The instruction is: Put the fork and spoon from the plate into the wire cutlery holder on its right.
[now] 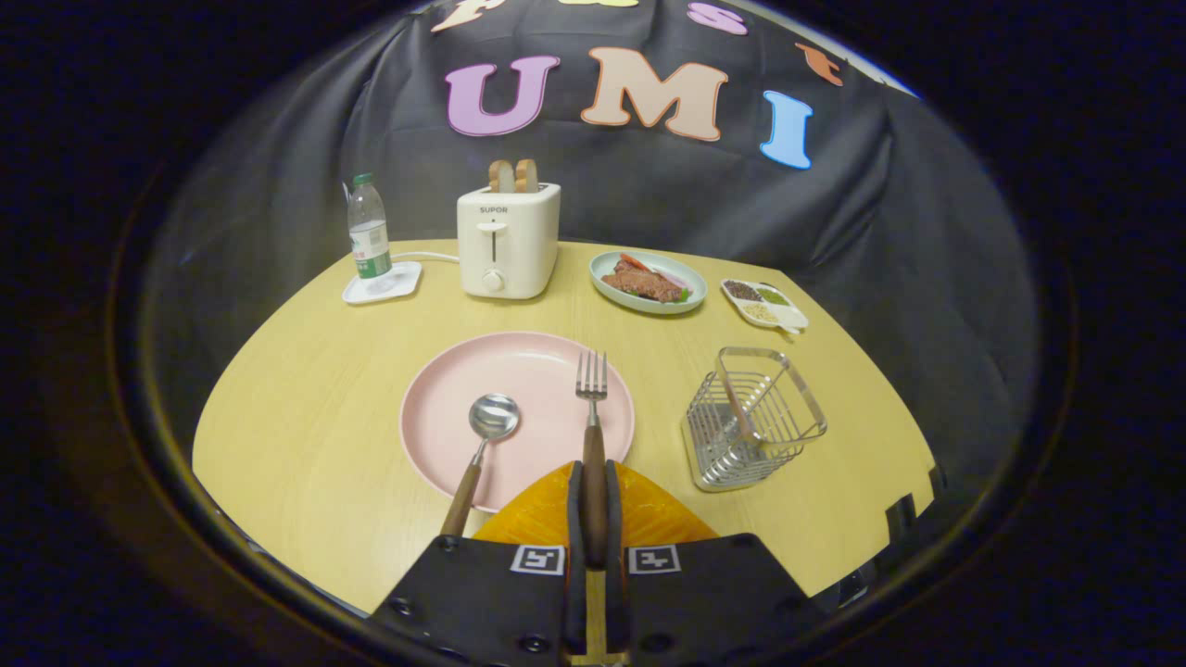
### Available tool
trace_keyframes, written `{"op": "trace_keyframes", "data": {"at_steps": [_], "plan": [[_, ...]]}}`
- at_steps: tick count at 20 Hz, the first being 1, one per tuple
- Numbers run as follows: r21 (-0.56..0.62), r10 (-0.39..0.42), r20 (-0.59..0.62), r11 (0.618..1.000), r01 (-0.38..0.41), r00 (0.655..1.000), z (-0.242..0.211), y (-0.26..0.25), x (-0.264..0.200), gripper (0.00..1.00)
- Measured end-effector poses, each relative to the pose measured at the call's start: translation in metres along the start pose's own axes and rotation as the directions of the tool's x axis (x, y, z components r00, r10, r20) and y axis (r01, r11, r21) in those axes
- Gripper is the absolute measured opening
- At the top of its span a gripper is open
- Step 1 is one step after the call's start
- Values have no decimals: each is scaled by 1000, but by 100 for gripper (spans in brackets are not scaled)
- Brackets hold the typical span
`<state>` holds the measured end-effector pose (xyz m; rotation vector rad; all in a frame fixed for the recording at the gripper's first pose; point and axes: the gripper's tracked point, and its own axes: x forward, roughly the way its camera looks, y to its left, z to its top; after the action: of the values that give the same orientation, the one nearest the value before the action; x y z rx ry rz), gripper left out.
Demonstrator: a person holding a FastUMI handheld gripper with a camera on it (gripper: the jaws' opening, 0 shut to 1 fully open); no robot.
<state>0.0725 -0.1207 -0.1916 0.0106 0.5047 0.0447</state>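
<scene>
Gripper view: gripper (594,519) closed on the wooden-handled steel fork (592,435) over the round pink plate (435,445); wooden-handled spoon (482,445) lies there too. Wire cutlery holder (752,417) looks empty, so neither utensil is delivered.

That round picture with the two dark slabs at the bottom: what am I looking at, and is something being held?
The camera rides on a hand-held two-finger gripper and looks forward along its fingers, which are the slabs you see. They are closed on the wooden handle of the steel fork, whose tines reach over the round pink plate. A steel spoon with a wooden handle lies on the plate beside it, untouched. To the right of the plate stands the silver wire cutlery holder, where both belong. Farther back on the light wooden table are a cream toaster with two bread slices, a clear plastic bottle on a white tray, a pale green dish of food and a small white divided dish.
</scene>
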Motion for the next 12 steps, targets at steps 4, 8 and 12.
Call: {"op": "trace_keyframes", "data": {"at_steps": [4,8,12], "plan": [[42,-33,5,999,33,999,27,-16,-20,11],[86,-107,-38,990,110,993,39,-45,-36,11],[192,-157,-125,965,179,980,34,-64,-47,11]]}}
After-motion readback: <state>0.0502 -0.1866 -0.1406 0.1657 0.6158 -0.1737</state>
